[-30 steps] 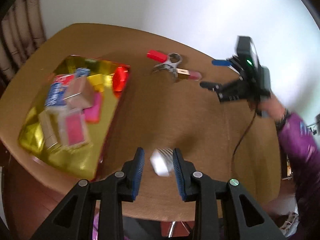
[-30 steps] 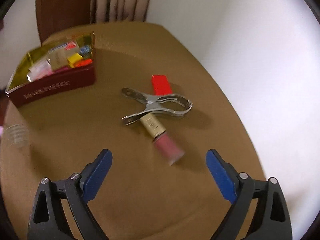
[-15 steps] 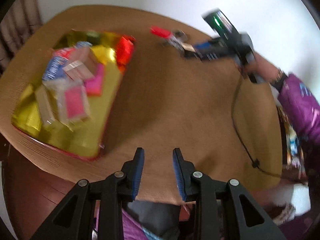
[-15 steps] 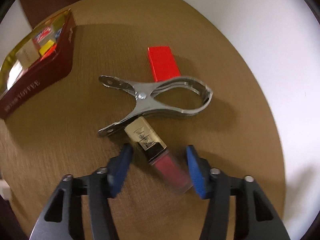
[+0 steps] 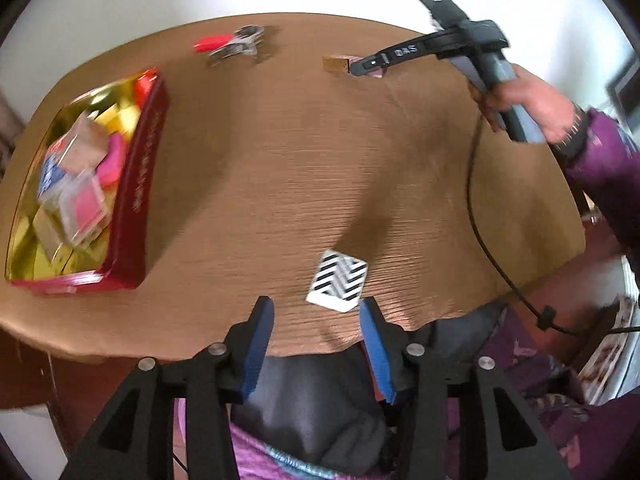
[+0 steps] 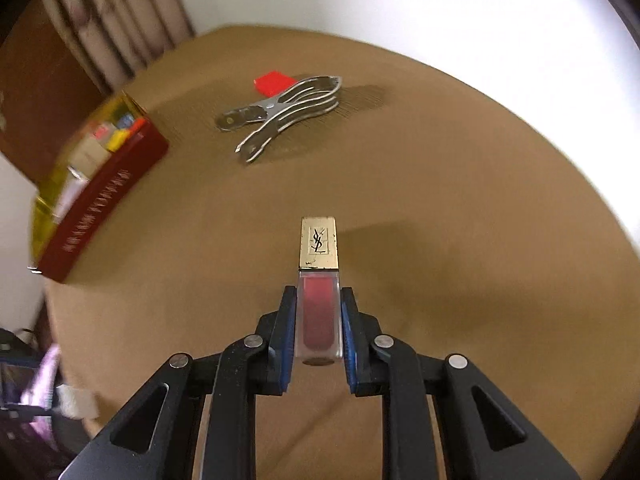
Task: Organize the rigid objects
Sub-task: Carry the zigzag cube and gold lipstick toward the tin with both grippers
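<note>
The right claw [image 6: 318,330] is clenched on a lip-gloss tube [image 6: 319,280]: both blue pads press the flat sides of its clear, squared lower body, which shows rose-red liquid, while the gold metallic cap with a black monogram sticks out forward past the fingertips. The tube hangs above the bench [image 6: 440,184], a rounded top covered in ribbed tan fabric, and throws a soft shadow to its right.

Taking the tube as landmark: farther off and a little left lies a steel spring clamp [image 6: 280,114], its polished looped handles stacked in thin bars. Just behind the clamp, touching it, is a small flat red block [image 6: 272,81]. Well to the tube's left stands a dark red rectangular box [image 6: 100,196] with pale lettering on its side wall and a shiny gold lining, crowded with small cartons and clear cases (pink, yellow, blue, orange).

In the left view, the left claw [image 5: 316,334] is opening, nothing between its blue pads. A flat white card [image 5: 338,280] with black chevron stripes lies on the bench near its front edge, just beyond the fingertips and apart from them, well nearer than the tube [image 5: 336,64].
</note>
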The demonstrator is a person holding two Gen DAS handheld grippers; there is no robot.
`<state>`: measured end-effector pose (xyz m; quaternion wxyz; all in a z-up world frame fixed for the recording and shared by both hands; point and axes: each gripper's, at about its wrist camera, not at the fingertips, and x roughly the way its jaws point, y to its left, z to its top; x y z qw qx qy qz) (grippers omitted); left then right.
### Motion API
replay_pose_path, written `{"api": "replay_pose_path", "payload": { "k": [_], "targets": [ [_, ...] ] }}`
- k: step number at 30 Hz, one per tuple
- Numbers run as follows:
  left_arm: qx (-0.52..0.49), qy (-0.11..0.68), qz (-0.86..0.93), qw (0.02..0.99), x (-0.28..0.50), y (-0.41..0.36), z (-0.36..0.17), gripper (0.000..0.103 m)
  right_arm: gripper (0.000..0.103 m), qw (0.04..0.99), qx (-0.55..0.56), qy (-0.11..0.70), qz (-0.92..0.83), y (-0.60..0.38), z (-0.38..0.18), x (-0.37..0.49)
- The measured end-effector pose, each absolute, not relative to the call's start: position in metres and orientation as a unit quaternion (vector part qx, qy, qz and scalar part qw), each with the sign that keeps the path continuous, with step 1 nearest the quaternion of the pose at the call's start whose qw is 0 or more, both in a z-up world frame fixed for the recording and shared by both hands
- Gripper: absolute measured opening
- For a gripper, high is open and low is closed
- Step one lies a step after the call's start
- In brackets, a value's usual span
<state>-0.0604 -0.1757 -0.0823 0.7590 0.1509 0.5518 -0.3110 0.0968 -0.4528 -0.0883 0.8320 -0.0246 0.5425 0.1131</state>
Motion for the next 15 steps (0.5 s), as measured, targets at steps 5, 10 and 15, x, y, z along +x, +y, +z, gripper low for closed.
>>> {"api": "replay_pose_path", "payload": {
  "k": [5, 10, 15],
  "targets": [
    [0.184, 0.542, -0.328, 0.751, -0.058, -0.195, -0.093, 0.046, 0.018, 0.847, 0.03, 0.519, 0.109, -0.467, -0.083, 0.028],
    [0.212, 0.55, -0.331, 0.737, -0.046, -0.211, -0.118, 0.046, 0.018, 0.85, 0.074, 0.511, 0.103, -0.483, -0.087, -0.013],
    [0.141, 0.558, -0.335, 0.746, -0.028, -0.2, -0.133, 0.032, 0.018, 0.855, 0.096, 0.499, 0.103, -0.479, -0.088, -0.03]
  ]
}}
